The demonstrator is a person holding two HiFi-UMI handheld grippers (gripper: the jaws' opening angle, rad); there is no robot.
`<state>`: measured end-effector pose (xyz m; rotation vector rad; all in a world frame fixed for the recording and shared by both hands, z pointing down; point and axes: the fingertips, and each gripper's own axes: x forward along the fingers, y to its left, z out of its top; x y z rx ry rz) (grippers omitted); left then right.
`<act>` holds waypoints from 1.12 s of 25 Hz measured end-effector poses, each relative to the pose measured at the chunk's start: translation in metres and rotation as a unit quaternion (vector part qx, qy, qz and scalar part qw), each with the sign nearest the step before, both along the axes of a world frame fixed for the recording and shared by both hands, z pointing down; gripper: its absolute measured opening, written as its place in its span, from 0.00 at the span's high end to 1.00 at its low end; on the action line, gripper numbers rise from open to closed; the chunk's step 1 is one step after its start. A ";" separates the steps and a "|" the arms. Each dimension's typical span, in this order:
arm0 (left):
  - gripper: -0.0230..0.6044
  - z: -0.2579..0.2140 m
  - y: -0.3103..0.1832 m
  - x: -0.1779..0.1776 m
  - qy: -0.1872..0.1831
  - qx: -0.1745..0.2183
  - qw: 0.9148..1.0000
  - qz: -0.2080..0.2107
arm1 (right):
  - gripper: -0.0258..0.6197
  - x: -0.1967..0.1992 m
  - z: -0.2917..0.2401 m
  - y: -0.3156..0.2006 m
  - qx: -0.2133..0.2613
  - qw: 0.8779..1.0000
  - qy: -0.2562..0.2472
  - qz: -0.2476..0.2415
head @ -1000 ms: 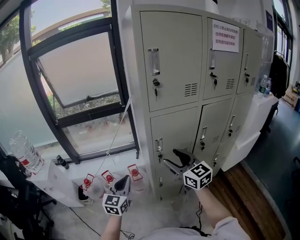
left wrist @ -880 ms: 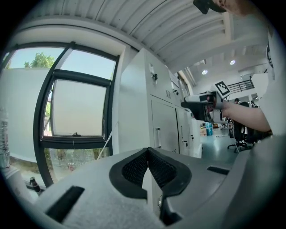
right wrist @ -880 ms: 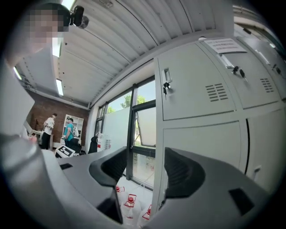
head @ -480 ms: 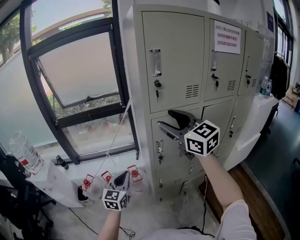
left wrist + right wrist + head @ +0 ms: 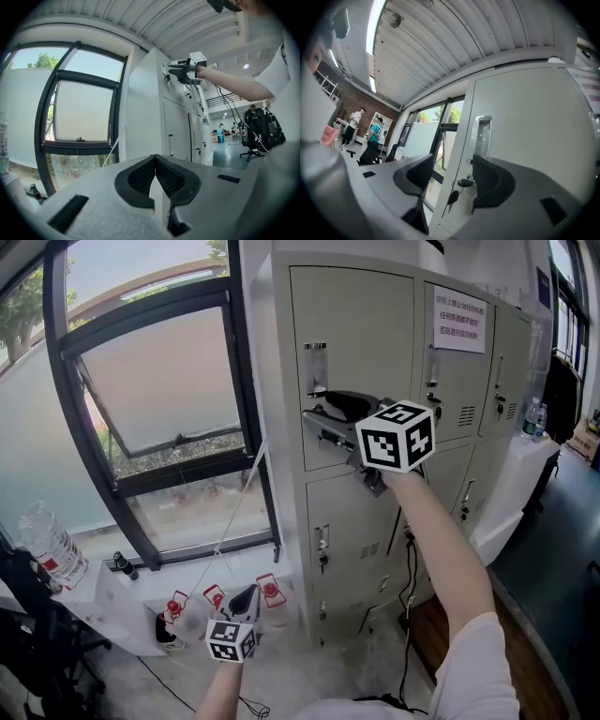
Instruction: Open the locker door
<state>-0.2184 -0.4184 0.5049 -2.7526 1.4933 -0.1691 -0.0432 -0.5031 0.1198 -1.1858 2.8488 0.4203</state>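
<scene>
Right gripper view: the released right claw [image 5: 454, 177] faces the handle [image 5: 481, 136] at the left edge of the locker door [image 5: 529, 126], so centre it before clenching; the left claw [image 5: 154, 178] hangs clenched, empty.

1. In the head view, the right gripper [image 5: 317, 407] covers the lock [image 5: 464, 182] on the upper left locker door [image 5: 356, 324].
2. The print on the notice [image 5: 459, 319] on the neighbouring door is too small to read.
3. In the right gripper view, the people [image 5: 354, 123] far off at the left are too small to make out.
</scene>
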 end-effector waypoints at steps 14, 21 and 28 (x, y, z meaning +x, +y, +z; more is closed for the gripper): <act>0.95 0.010 0.001 -0.004 0.011 -0.008 1.000 -0.006 | 0.60 -0.020 -0.029 -0.038 0.001 1.000 0.007 0.030; 0.95 0.015 0.001 -0.008 0.007 -0.013 1.000 -0.007 | 0.60 -0.020 -0.031 -0.034 -0.013 1.000 -0.012 0.020; 0.95 0.016 0.002 0.007 -0.020 -0.004 1.000 0.013 | 0.60 -0.012 -0.031 -0.014 -0.019 1.000 -0.004 0.024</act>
